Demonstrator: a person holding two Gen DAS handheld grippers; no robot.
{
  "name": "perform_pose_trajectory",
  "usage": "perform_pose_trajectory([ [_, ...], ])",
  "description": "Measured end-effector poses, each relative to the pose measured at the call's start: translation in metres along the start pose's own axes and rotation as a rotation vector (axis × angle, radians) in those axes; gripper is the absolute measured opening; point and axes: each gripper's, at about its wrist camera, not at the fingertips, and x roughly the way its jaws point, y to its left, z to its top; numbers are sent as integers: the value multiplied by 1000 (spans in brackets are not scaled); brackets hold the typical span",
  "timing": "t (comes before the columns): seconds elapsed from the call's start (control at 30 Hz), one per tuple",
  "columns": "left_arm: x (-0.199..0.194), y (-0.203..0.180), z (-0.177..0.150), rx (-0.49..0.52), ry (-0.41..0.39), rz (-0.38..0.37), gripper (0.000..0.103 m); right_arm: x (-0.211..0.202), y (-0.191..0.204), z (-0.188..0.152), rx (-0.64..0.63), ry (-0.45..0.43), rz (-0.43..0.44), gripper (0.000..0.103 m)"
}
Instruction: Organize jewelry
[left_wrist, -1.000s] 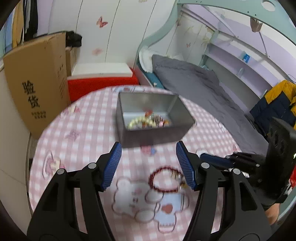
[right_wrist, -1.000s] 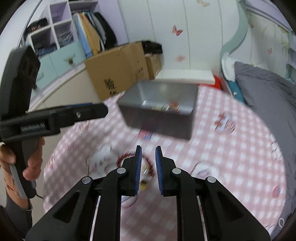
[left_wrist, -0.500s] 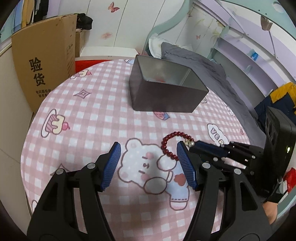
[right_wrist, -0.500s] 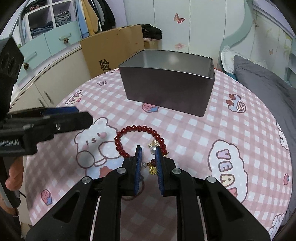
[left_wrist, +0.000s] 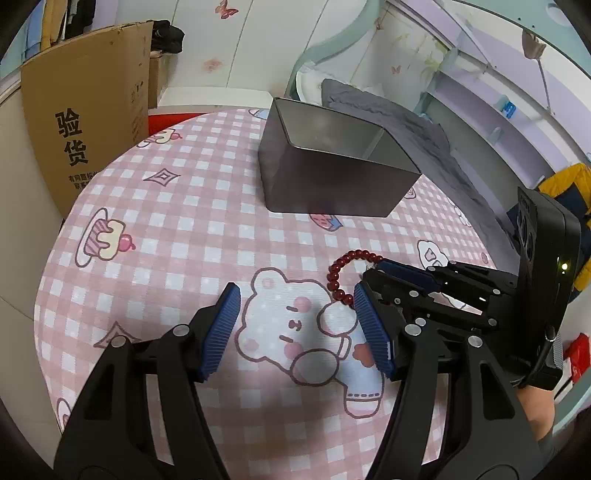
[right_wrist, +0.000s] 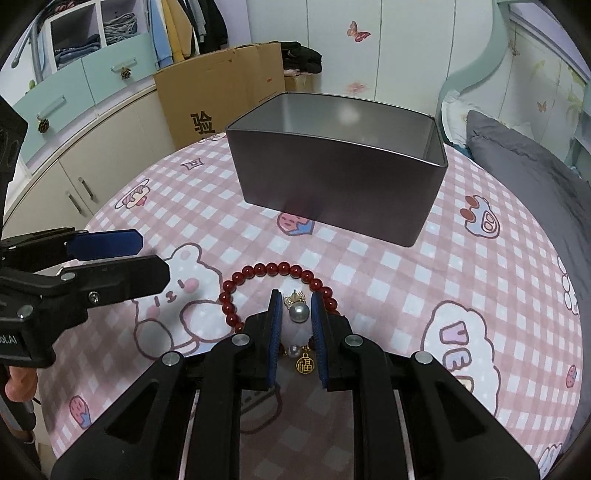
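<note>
Bracelet of red beads lies on desk, lower centre of frame; right claw nearly together around its pearl charm, left claw apart, empty. Tin upper centre.

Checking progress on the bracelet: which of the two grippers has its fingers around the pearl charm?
The right gripper: its narrow jaws straddle the pearl on the red bracelet. The left gripper stands wide beside it.

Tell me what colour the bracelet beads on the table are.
Dark red, on the bracelet; it shows best in the right wrist view.

Red bead bracelet lies near grey tin.
</note>
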Motion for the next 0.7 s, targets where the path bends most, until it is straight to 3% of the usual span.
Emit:
perform_pose_trajectory([
  [0.1, 4, -2, 0, 3, 7, -2, 64, -1, 1, 0, -15, 1, -4, 10],
  [0.5, 26, -39, 6, 106, 35, 6, 63, -51, -25, -1, 61, -127, 37, 9],
  [0.53, 28, -42, 6, 115, 38, 18, 61, -55, -28, -1, 69, -137, 36, 9],
  [0.67, 39, -49, 7, 153, 70, 59, 36, -61, -37, -4, 92, -145, 43, 9],
  [0.7, 43, -52, 7, 168, 83, 69, 35, -61, -38, -5, 95, -144, 46, 9],
])
